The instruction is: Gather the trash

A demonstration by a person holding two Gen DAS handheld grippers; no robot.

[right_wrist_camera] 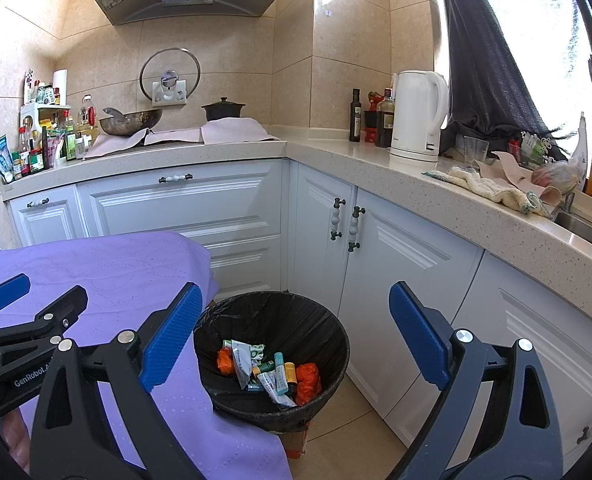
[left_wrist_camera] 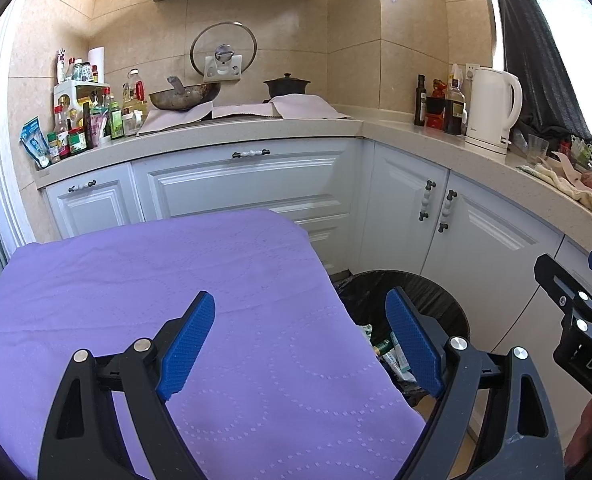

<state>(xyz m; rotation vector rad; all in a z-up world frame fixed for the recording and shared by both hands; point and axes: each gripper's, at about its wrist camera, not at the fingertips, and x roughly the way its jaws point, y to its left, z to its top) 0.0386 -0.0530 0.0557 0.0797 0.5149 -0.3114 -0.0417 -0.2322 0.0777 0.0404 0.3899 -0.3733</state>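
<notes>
A black-lined trash bin (right_wrist_camera: 328, 332) stands on the floor beside a table with a purple cloth (left_wrist_camera: 136, 280). It holds several pieces of trash (right_wrist_camera: 272, 372): orange wrappers, tubes and small packets. In the left wrist view the bin (left_wrist_camera: 436, 300) shows partly behind the cloth edge. My left gripper (left_wrist_camera: 300, 340) is open and empty above the cloth's right part. My right gripper (right_wrist_camera: 292, 344) is open and empty, above the bin. The left gripper also shows in the right wrist view (right_wrist_camera: 8, 300), and part of the right gripper is at the right edge of the left wrist view (left_wrist_camera: 576, 308).
White cabinets (right_wrist_camera: 236, 208) run behind and to the right of the bin. The counter (right_wrist_camera: 376, 160) carries a wok (right_wrist_camera: 130, 120), a black pot (right_wrist_camera: 223, 109), a white kettle (right_wrist_camera: 418, 116), bottles, cloths and a sink (right_wrist_camera: 588, 228) at far right.
</notes>
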